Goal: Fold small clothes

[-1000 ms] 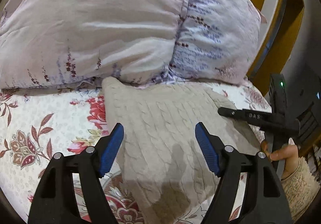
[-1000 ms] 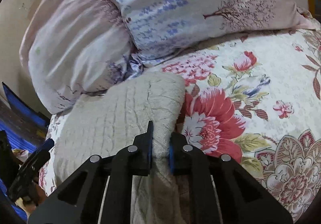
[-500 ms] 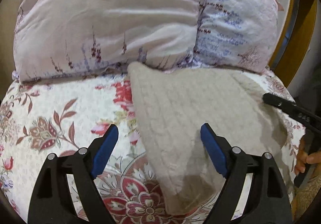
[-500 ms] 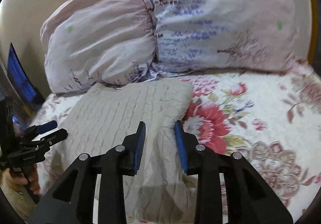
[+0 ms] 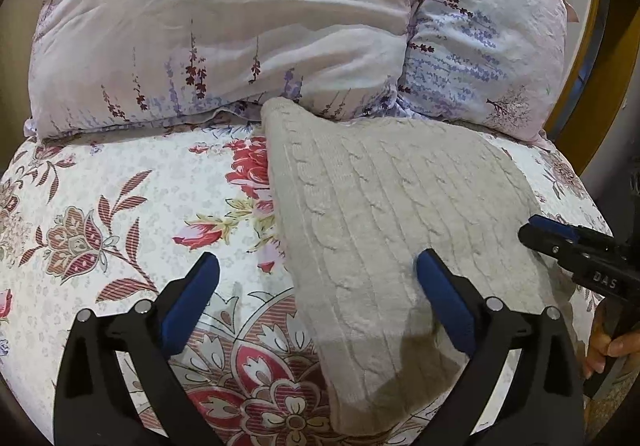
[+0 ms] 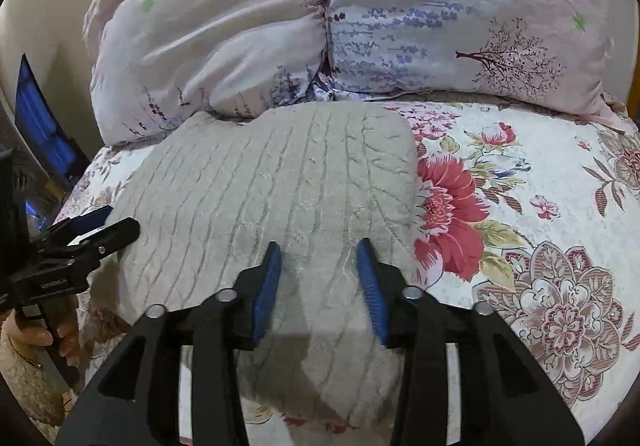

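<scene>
While the folded knit sweater (image 5: 384, 230) is lying on the bed (image 5: 120, 198) against the pillows (image 5: 240, 18), both left tongs (image 5: 316, 278) and right tongs (image 6: 318, 266) are hovering apart, empty, risking a snagged, unfolding layer.

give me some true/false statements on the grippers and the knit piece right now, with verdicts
1. The right gripper is clamped on the knit garment. False: it is open, gripping nothing.
2. The left gripper is open. True.
3. The knit garment lies on the floral bedspread. True.
4. The garment's far edge sits well clear of the pillows. False: it reaches their base.
5. The garment is bright red. False: it is beige.
</scene>
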Demonstrator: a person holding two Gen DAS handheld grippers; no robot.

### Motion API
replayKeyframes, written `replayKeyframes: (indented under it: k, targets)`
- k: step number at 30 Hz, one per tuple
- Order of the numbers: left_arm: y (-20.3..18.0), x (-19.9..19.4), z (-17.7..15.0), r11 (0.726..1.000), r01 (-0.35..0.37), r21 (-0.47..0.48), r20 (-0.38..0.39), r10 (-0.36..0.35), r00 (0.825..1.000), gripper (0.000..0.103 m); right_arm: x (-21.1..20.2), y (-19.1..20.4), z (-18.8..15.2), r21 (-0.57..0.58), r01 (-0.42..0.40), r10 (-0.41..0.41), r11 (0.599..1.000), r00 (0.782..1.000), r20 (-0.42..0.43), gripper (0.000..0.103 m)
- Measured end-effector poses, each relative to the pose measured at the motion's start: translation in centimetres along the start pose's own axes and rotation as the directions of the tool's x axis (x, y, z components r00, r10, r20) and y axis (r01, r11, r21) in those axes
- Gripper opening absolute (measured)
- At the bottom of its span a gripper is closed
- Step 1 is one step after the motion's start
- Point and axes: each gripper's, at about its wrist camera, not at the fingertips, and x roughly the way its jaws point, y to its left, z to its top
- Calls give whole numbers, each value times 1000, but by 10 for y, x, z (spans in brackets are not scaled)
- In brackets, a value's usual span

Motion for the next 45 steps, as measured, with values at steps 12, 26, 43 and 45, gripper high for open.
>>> replayKeyframes:
  k: [12, 26, 43, 45]
  targets:
    - [0, -29, -11, 996, -83, 22, 61, 82, 995, 101, -33, -10, -17, 51, 108, -112, 993, 990, 83, 95]
    - [-2, -59, -48, 998, -62, 2, 43, 62, 997, 101, -54, -2, -49, 89, 282, -290, 955, 952, 95, 102]
    - [-26, -24, -74, 988, -143, 63, -136, 150, 979, 101, -12, 22, -70, -35, 261, -264, 965, 959, -100, 102]
    - [-26, -24, -74, 988, -142, 66, -135, 150, 980, 101, -13, 24, -71, -35, 263, -265, 964, 959, -100, 102]
